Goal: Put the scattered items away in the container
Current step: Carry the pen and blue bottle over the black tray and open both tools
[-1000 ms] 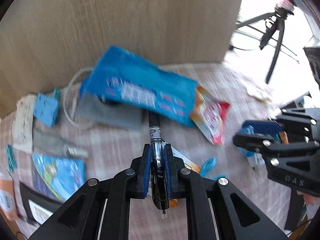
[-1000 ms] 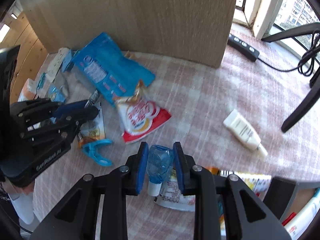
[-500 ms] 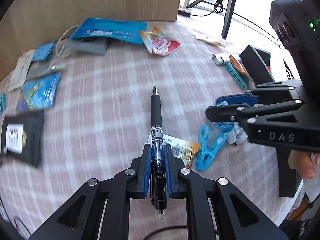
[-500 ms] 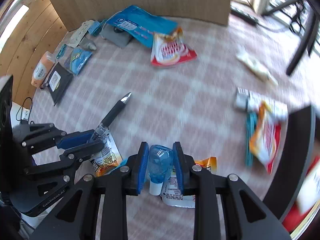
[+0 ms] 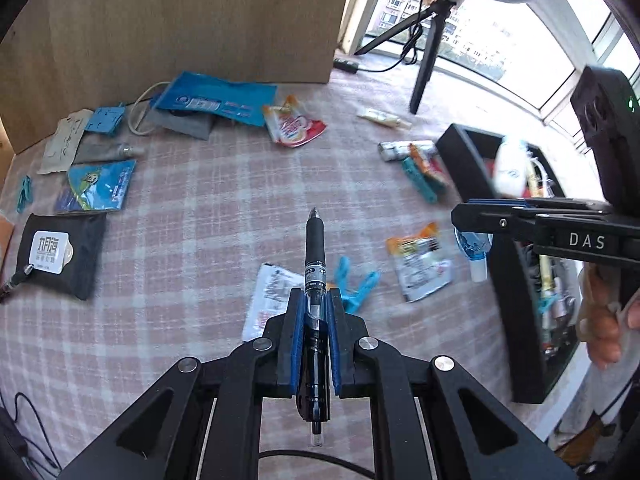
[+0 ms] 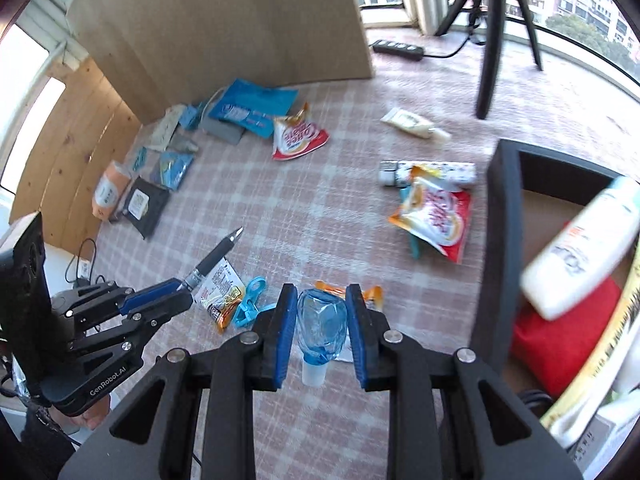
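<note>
Black pen (image 5: 315, 264) pinched in left gripper (image 5: 315, 308), blue bottle (image 6: 321, 324) in right gripper (image 6: 321, 312).

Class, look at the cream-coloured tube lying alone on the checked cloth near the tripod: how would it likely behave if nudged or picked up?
The tube looks rounded with a narrow cap, so a sideways nudge would probably roll it on the flat checked cloth. Its soft, tapering body suggests that it would dent under a squeeze. It seems small, so probably light.
</note>
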{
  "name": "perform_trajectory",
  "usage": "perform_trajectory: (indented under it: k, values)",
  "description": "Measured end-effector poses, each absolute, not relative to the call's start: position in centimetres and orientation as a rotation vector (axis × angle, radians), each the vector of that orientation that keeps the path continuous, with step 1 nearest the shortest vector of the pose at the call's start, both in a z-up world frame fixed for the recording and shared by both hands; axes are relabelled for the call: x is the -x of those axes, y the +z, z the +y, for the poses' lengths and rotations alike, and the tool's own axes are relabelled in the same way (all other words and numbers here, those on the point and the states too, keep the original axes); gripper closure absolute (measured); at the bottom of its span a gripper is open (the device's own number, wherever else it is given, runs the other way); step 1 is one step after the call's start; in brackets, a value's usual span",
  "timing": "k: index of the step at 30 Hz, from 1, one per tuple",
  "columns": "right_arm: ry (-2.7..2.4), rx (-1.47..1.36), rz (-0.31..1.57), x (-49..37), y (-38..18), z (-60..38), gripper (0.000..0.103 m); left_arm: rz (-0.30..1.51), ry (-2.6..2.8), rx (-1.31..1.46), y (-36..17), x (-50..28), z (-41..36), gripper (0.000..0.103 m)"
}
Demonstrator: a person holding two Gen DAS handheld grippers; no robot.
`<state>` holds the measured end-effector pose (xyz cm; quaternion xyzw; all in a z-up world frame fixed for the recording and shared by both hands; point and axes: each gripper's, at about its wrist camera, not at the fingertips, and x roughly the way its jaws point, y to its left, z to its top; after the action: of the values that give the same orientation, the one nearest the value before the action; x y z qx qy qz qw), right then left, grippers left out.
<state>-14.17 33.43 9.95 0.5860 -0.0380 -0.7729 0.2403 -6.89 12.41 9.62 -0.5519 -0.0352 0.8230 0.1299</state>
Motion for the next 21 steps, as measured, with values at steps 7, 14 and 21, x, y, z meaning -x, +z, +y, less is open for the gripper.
perform_trajectory:
  k: [7, 14, 21]
  values:
    - [-2.218, -1.574, -0.162, 13.7, 12.8, 39.3, 0.079, -0.096, 2.381, 1.503, 12.8, 7.2, 15.3, 0.093]
    - [-2.4, -1.595, -0.237, 14.5, 16.2, 49.3, 0.079, -0.066, 2.281, 1.39, 14.8, 8.0, 23.1, 0.093]
    - [-2.56, -1.633, -0.266, 14.8, 17.4, 56.7, 0.079, -0.014, 2.146, 1.299, 16.8, 7.4, 32.0, 0.093]
